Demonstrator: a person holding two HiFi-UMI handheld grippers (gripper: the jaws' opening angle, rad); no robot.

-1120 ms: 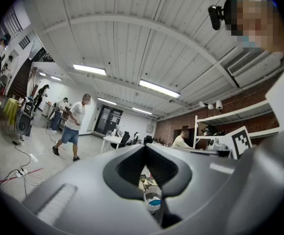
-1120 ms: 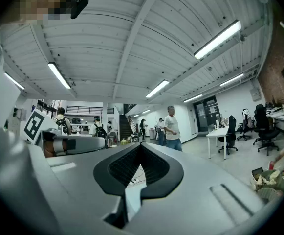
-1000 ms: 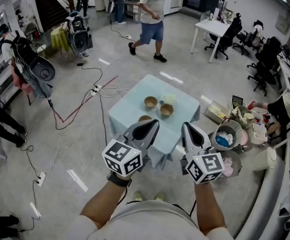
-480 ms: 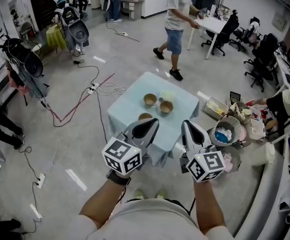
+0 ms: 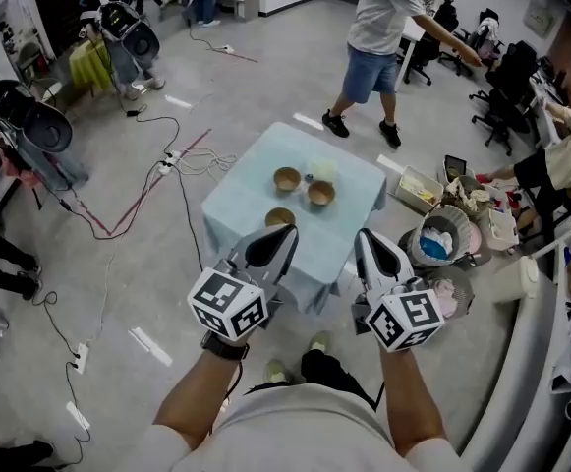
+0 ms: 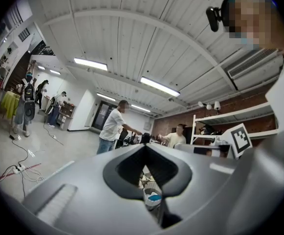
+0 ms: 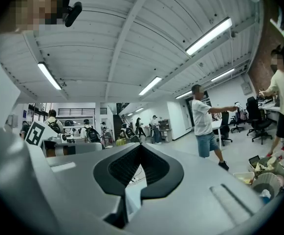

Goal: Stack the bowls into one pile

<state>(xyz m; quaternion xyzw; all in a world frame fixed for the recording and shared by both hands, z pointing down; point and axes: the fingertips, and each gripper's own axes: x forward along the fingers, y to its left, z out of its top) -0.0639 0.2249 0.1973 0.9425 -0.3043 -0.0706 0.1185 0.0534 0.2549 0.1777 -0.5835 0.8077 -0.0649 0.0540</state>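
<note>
A small table (image 5: 256, 200) with a pale blue cloth stands on the floor well below and ahead of me. On it lie three brown bowls (image 5: 287, 178) (image 5: 320, 194) (image 5: 280, 217) and one pale bowl (image 5: 324, 170), all apart from each other. I hold both grippers up in front of my chest, high above the table's near edge. The left gripper (image 5: 283, 232) (image 6: 145, 147) and the right gripper (image 5: 367, 236) (image 7: 141, 146) are both shut and hold nothing. Both gripper views look out across the room, not at the bowls.
A person (image 5: 378, 37) walks past just beyond the table. Bins of rubbish (image 5: 442, 249) and boxes stand to the table's right, where another person (image 5: 560, 160) sits. Cables (image 5: 157, 180) trail over the floor at the left. Office chairs stand at the back right.
The walking person has gone from left to right behind the table. My view has shifted a little, so the table sits higher and more to the left. Both grippers stay shut and level.
</note>
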